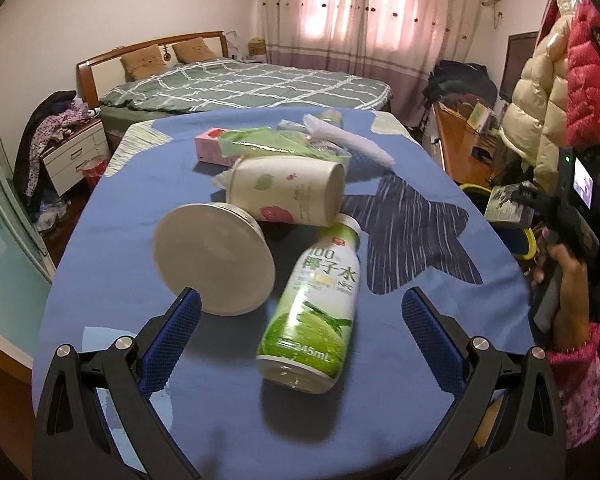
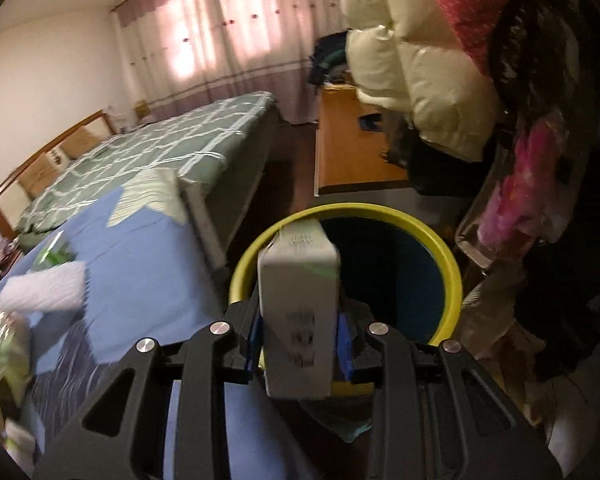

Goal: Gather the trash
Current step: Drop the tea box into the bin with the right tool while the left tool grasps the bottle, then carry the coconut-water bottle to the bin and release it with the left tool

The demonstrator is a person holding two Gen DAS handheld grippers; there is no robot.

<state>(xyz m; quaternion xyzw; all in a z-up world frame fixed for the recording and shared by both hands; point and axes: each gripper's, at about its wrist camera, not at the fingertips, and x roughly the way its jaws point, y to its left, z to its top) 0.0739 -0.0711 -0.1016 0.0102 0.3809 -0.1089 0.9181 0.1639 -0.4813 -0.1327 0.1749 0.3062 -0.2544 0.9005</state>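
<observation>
My left gripper [image 1: 300, 316] is open above the blue table [image 1: 460, 320], with a green and white coconut-water bottle [image 1: 316, 312] lying between its fingers and a white paper bowl [image 1: 214, 258] tipped on its side by the left finger. Behind them lie a paper cup [image 1: 288, 192], a green wrapper [image 1: 268, 144], a pink box [image 1: 208, 146] and a white tissue [image 1: 352, 140]. My right gripper [image 2: 300, 336] is shut on a grey-white carton [image 2: 300, 304] and holds it over the yellow-rimmed bin [image 2: 456, 272] beside the table. That gripper with the carton also shows in the left wrist view [image 1: 508, 202].
A bed [image 1: 244, 84] stands behind the table. Puffy coats [image 2: 432, 68] hang on the right, close above the bin. A nightstand [image 1: 72, 154] with clothes is at the left. The table edge [image 2: 204, 224] runs just left of the bin.
</observation>
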